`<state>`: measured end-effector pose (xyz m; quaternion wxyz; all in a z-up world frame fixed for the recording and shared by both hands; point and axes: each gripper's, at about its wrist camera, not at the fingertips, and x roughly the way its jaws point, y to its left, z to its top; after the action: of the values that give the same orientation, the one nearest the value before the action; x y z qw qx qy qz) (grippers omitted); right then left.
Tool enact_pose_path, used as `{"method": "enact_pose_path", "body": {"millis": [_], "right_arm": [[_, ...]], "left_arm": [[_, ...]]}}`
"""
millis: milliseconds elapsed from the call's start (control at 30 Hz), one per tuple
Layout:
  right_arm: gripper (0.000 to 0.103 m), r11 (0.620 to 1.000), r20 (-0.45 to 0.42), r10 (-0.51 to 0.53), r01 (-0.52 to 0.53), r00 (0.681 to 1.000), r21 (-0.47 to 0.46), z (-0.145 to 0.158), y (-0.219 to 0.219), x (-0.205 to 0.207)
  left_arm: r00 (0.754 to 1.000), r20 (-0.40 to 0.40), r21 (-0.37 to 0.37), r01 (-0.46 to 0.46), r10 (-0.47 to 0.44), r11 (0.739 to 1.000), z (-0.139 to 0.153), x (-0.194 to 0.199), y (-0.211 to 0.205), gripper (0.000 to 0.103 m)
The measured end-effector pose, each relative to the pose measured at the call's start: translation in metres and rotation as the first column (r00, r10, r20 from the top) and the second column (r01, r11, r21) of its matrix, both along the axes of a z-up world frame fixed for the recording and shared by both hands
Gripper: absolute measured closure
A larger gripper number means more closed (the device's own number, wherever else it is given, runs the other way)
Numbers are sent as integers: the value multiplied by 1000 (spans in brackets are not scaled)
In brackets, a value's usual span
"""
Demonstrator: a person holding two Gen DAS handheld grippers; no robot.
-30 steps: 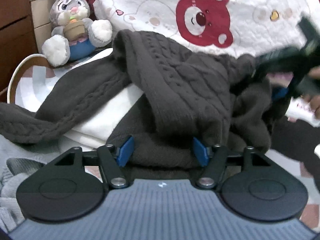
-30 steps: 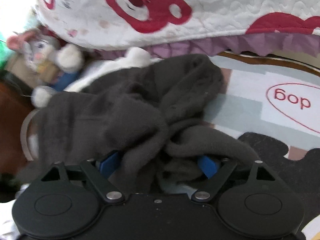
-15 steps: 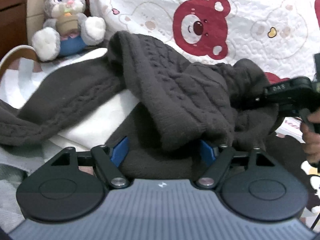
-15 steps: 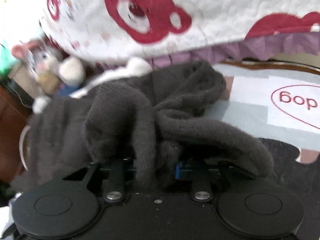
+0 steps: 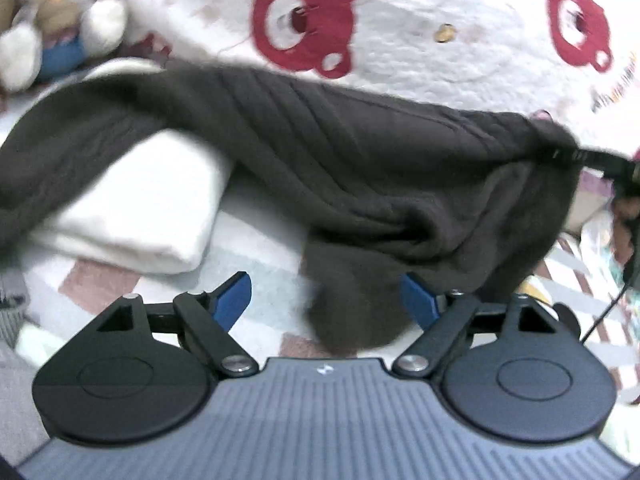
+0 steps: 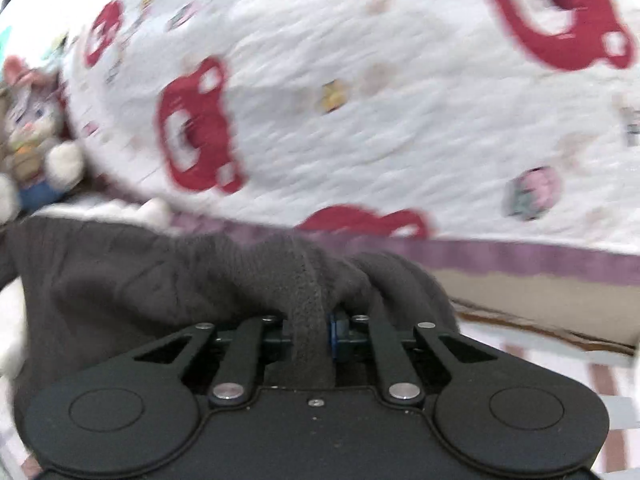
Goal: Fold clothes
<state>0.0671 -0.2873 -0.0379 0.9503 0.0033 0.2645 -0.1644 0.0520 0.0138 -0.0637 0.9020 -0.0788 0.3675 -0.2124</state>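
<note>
Readable text: none; both views are blurred.
White quilted bedspread with red bear faces (image 5: 460,60): a line of dark red lettering near the right edge of the left wrist view, too smeared to read.
Grey ribbed body of the left gripper (image 5: 325,299): a small white logo mark at its top centre, no letters legible.

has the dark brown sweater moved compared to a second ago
Yes. The dark brown sweater was heaped over the folded white cloth; now the right hand-held gripper, closing on a fold, has pulled it rightward, stretched along the bear-print quilt.
</note>
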Motion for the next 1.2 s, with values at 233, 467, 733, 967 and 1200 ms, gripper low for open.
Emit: {"method": "enact_pose_path", "body": {"millis": [233,467,733,967,1200], "right_arm": [[91,988,21,-150,151,988,-43,36,-49,-66],[91,964,-52,-261,263,964,44,3,-82,-115],[91,947,-25,-311,312,950,79,0,-120,-114],[90,958,-6,-246,244,969,153,-9,-148,-88],[90,964,10,-201,196,980,180,-19,-153,-100]], "left_arm": [[990,-74,-26,117,-119,993,-17,-1,-16,21],[980,-159,-76,111,-122,991,-27,-5,-25,21],[973,-209,-134,71,-99,988,-18,24,-52,20],[903,-430,-183,-107,18,977,-49,96,-68,19],[927,-290,-149,-291,239,945,-32,84,-65,18]]}}
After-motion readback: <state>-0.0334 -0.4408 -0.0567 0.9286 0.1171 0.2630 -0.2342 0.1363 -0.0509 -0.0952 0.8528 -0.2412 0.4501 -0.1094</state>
